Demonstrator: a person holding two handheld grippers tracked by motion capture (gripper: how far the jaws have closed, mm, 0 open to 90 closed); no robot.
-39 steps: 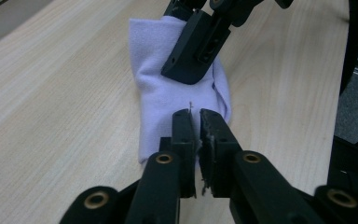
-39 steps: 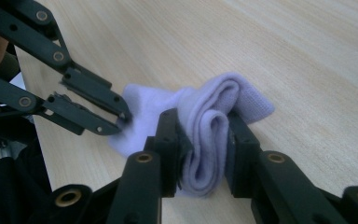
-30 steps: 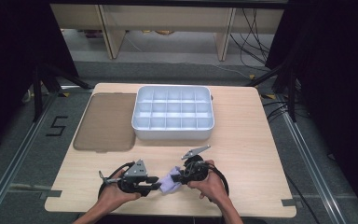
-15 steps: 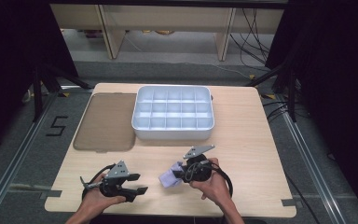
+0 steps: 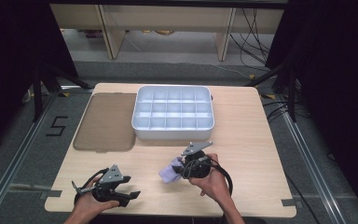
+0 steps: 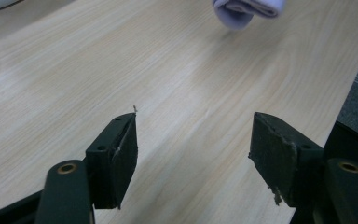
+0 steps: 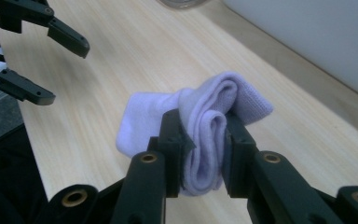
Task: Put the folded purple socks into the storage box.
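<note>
Clamping the folded lilac sock [image 7: 200,135] between its jaws, my right gripper [image 5: 182,168] holds it just above the table [image 5: 251,154]. My left gripper [image 5: 131,195], well apart, has just been opening; nothing sits between its wide jaws.

A second ago both grippers met at the lavender sock [image 5: 170,171] near the counter's [image 5: 242,140] front edge. Since then the left gripper [image 5: 129,195] has let go and drawn away to the left of the sock, now well apart from it; its jaws have just been opening, with nothing between them. The right gripper [image 5: 181,167], clamped on the sock, has lifted it slightly.
</note>
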